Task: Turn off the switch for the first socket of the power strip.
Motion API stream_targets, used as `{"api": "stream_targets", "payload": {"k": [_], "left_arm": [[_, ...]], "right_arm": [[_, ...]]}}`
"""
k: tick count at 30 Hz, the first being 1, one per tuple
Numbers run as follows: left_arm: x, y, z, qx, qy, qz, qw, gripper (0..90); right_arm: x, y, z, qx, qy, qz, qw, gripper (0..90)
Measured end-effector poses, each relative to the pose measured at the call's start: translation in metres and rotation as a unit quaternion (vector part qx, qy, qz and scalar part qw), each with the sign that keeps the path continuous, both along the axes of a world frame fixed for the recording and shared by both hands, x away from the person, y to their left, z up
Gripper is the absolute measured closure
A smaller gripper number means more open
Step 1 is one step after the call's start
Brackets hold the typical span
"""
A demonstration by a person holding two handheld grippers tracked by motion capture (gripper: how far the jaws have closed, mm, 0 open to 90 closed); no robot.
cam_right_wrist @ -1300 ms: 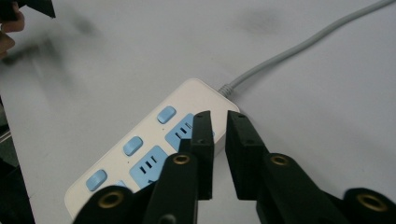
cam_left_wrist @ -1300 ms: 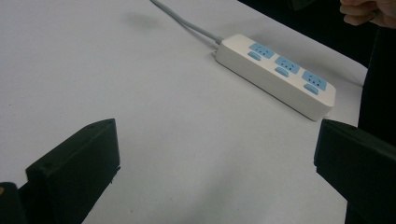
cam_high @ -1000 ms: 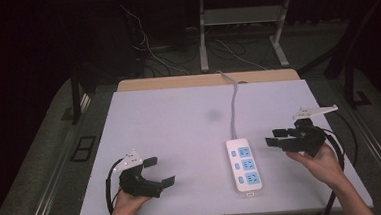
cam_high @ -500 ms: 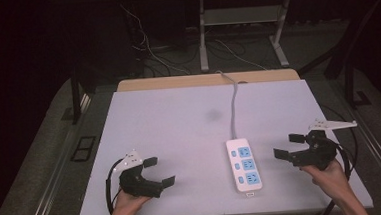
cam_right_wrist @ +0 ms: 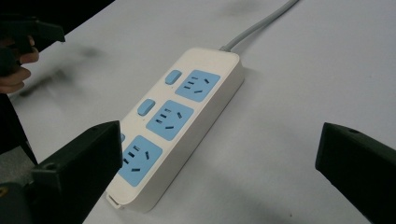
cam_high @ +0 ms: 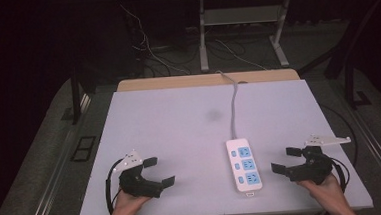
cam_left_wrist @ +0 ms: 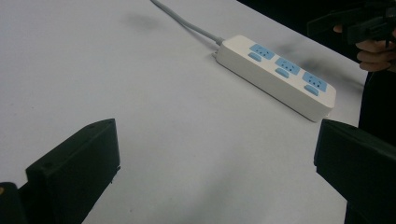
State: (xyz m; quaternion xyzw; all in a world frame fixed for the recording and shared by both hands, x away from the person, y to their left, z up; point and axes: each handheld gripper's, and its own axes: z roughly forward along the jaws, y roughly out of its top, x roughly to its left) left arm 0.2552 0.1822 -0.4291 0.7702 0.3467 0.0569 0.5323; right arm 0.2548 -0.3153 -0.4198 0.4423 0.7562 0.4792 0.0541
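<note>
Here, a white power strip (cam_high: 244, 164) with three blue sockets is lying flat on the pale table (cam_high: 180, 128), near the front edge and a bit to the right. Its grey cord (cam_high: 233, 105) is running to the far side. The left gripper (cam_high: 155, 172) is sitting at the near left, jaws wide apart, holding nothing. The right gripper (cam_high: 287, 160) is sitting just right of the strip, also wide open and empty.

Glossy white plastic power strip (cam_right_wrist: 180, 126) (3 blue sockets) on smooth matt table (cam_high: 179, 123); matt black tongs.
</note>
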Motion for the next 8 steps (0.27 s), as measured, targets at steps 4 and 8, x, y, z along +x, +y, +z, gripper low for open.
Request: {"api": "stream_targets", "payload": {"k": [4, 8], "left_arm": [[0.0002, 0.0005, 0.0001, 0.000, 0.000, 0.000, 1.0000, 0.0], [0.0008, 0.0007, 0.0000, 0.001, 0.000, -0.001, 1.0000, 0.0]], "right_arm": [[-0.0027, 0.0017, -0.0040, -0.002, -0.003, 0.003, 1.0000, 0.5], [-0.0040, 0.0028, -0.0071, -0.005, -0.002, 0.007, 1.0000, 0.5]]}}
